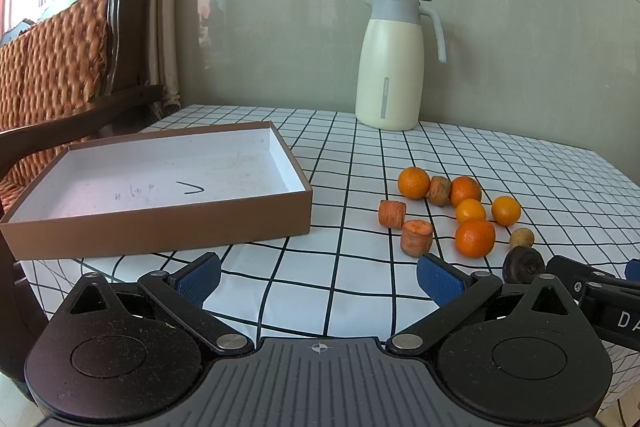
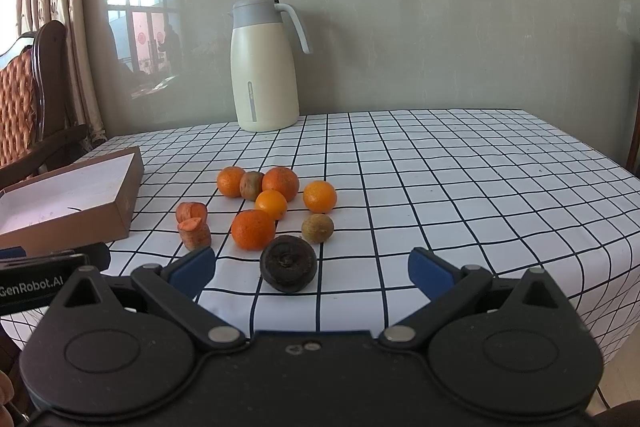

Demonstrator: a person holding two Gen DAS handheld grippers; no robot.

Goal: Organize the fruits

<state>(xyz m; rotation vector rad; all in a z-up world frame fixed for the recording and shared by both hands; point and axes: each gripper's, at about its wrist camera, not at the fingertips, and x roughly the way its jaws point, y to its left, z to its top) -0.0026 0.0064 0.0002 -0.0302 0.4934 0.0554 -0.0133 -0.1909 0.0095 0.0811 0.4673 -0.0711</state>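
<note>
Checked tablecloth (image 2: 440, 179) before a grey wall; cream jug (image 2: 266, 75) at 12 o'clock. Oranges (image 2: 253, 229) cluster centrally on the cloth; brown box (image 1: 160, 219) at 9 o'clock. "GenRobot.AI" marks the left gripper (image 1: 318, 281). Both it and the right gripper (image 2: 312, 271) are spread, holding nothing.

The right gripper (image 2: 312, 269) gapes wide behind a dark, possibly shrivelled fruit (image 2: 288, 263) near the oranges (image 2: 276, 187).
</note>
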